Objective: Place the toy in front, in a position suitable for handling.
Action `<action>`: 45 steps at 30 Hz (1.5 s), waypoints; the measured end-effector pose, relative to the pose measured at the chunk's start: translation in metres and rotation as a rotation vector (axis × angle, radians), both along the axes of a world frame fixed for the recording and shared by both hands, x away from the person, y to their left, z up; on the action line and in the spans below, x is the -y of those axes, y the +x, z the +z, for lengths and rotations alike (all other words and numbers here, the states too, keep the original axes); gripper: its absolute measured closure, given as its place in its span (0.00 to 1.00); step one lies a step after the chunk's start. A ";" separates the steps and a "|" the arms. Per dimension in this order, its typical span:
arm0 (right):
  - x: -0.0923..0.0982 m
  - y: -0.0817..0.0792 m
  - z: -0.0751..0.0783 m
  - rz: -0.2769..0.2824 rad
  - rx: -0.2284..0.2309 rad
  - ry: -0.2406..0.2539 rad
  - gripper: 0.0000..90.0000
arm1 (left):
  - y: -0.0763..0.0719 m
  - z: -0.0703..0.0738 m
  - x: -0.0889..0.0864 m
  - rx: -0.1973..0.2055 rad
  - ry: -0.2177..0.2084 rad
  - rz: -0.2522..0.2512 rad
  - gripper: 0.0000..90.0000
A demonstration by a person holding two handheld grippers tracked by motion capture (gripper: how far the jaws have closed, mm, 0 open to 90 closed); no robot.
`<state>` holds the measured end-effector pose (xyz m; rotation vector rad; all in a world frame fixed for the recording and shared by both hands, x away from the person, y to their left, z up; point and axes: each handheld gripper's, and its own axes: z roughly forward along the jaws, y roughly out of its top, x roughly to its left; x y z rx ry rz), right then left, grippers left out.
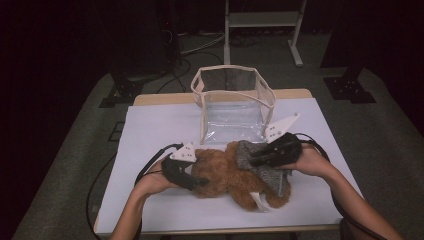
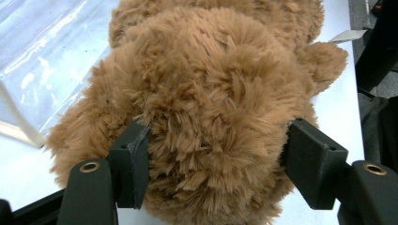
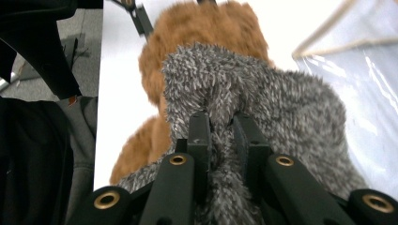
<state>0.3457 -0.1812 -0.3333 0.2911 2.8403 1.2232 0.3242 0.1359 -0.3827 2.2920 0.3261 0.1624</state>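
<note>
The brown plush bear [image 1: 227,172] lies on its side across the white surface [image 1: 150,130], near the front edge, long shaggy fur, with a white tag at its lower end. Its rounded part sits between the pads of the left hand-held gripper [image 2: 216,164], fur pressed in. A grey fuzzy garment [image 3: 263,103] covers its other end; a fold is pinched by the right hand-held gripper [image 3: 220,126].

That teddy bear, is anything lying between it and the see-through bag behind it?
Nothing visible does: bare white table separates the teddy bear from the clear bag. Both tongs, left and right, grip it.
</note>
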 end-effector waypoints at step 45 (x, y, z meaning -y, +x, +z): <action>0.019 -0.003 -0.019 -0.028 -0.056 0.106 0.86 | 0.000 0.021 0.023 0.020 0.003 -0.084 0.42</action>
